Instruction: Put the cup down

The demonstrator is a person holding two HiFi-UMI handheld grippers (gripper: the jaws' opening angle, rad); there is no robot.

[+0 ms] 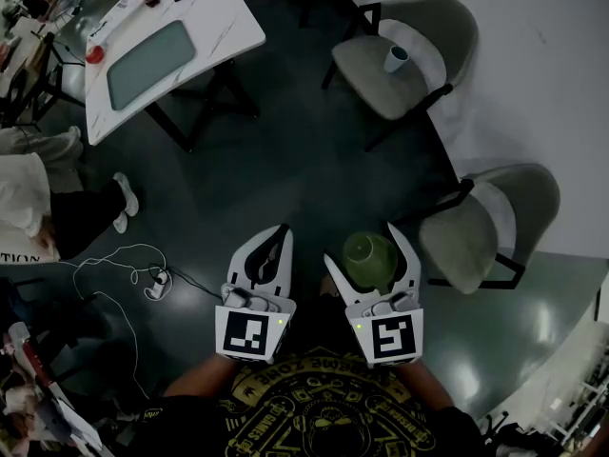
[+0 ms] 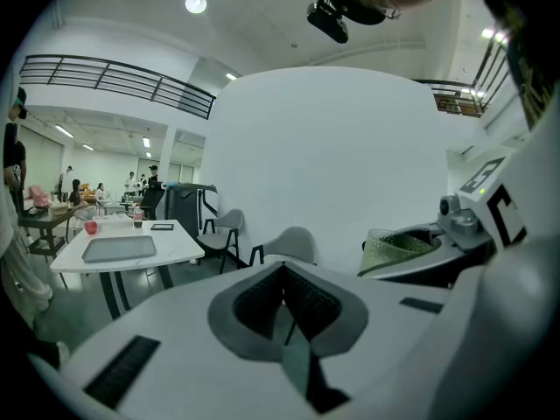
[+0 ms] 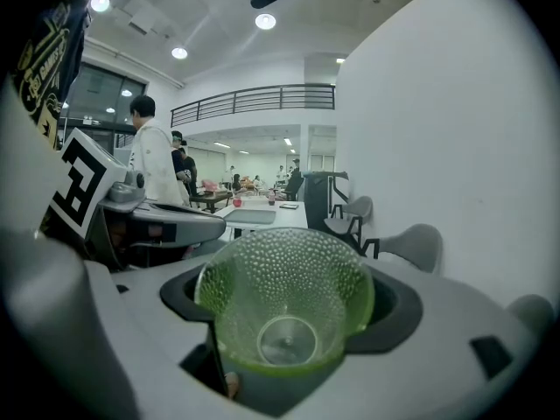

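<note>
Two grippers are in shot, side by side above the dark floor (image 1: 285,160), with nothing under them but that floor. The right gripper (image 1: 364,248) has its jaws spread wide and pressed on either side of the green cup (image 1: 369,258), a translucent, dimpled cup that fills the gap between them and hangs clear of any surface. Over on the other side, the left gripper (image 1: 276,241) has its jaws drawn together at the tips, with nothing between them. Up in the far left corner stands a white bench (image 1: 238,17) carrying a grey tray (image 1: 147,63). Off to the right are two grey chairs: the farther chair (image 1: 362,65) has a white cup (image 1: 396,58) standing on its seat, and the nearer chair (image 1: 466,241) sits just beside the right gripper. A white cable (image 1: 114,255) trails across the floor at left, near a seated person's leg (image 1: 86,212).
</note>
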